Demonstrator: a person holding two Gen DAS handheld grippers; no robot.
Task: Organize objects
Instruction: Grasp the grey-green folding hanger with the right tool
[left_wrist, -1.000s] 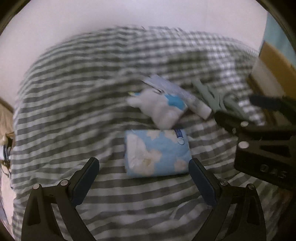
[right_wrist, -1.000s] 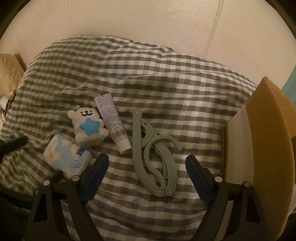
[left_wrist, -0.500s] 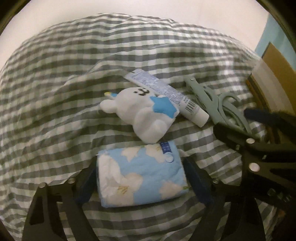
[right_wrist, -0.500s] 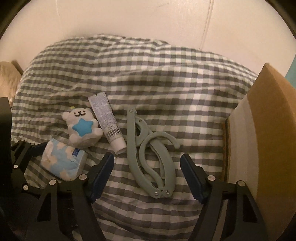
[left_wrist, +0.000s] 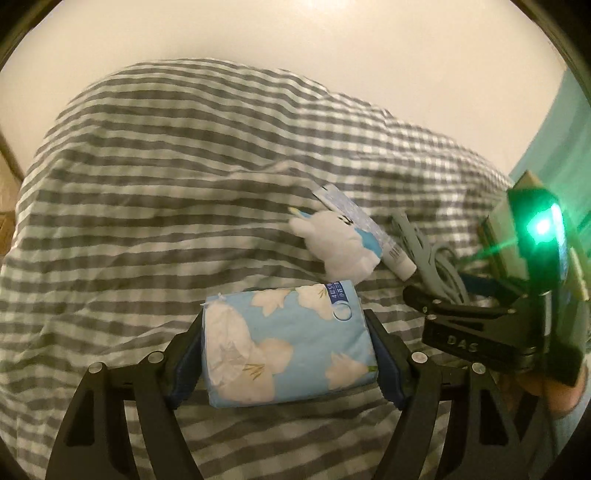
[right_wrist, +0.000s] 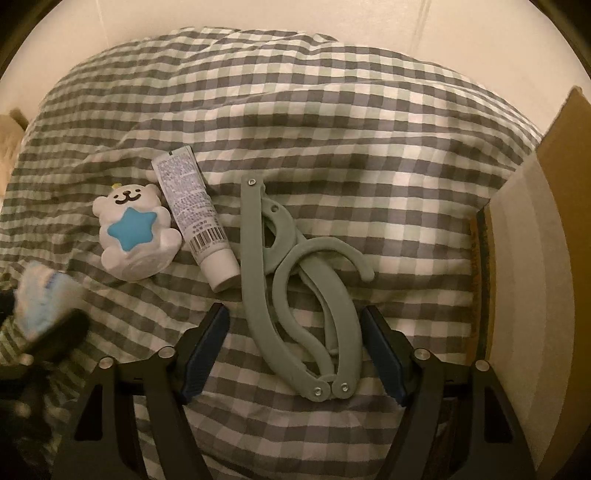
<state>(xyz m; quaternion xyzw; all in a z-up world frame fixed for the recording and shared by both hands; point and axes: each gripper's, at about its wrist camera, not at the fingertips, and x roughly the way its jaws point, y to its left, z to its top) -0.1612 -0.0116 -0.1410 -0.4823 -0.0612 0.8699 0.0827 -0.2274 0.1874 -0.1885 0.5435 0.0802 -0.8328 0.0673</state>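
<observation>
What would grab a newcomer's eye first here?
Probably the blue flowered tissue pack, clamped in the left claw above the checked bedding. Next, the green folding hanger lying between the open right claw's fingers, beside a white tube and a bear toy.

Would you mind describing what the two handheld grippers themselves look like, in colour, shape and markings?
Both the left gripper and the right gripper are black angular frames with silver screw heads and dark blue pads lining the fingers. From the left wrist view, the right gripper's body carries raised "DAS" lettering and a glowing green light. No cables show.
</observation>
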